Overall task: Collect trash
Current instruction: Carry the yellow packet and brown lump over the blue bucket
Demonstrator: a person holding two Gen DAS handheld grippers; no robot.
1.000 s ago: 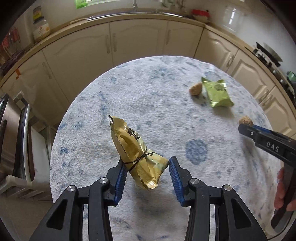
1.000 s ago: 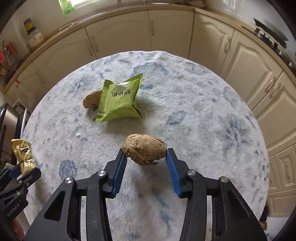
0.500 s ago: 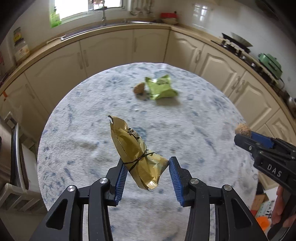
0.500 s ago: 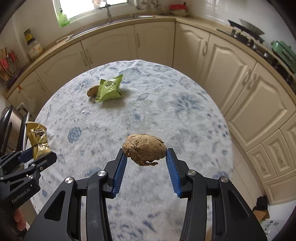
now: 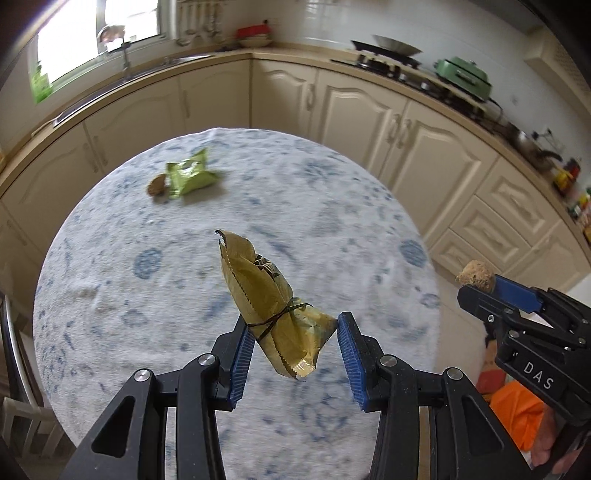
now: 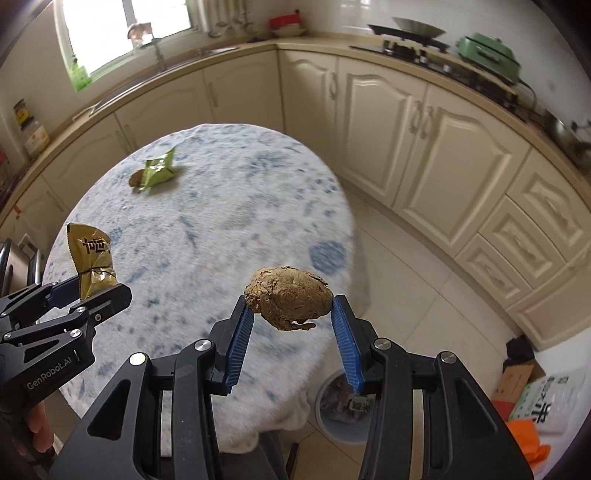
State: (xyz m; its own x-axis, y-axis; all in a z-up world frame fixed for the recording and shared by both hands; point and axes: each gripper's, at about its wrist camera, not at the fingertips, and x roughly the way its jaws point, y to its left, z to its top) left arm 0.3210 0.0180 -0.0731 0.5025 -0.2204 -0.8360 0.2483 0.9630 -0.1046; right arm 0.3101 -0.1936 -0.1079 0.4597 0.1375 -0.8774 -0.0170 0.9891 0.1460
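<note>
The kitchen's cream cabinets (image 6: 424, 140) curved round a round bench (image 5: 332, 229) under a blue-flecked cloth. My left hand-held gripper (image 5: 293, 354) was clamped on a gold wrapper (image 5: 266, 295) above the bench; my right hand-held gripper (image 6: 291, 325) pinched a brown crumpled wad (image 6: 290, 297) past the bench's edge, above a bin (image 6: 340, 410) on the floor. A green wrapper (image 5: 190, 177) and a brown lump (image 5: 157, 184) lay touching on the bench's far side.

Cream cabinets (image 6: 417, 147) along curved counter, bright window (image 6: 125, 29), pale tiled floor (image 6: 406, 280), round table (image 5: 332, 206).
</note>
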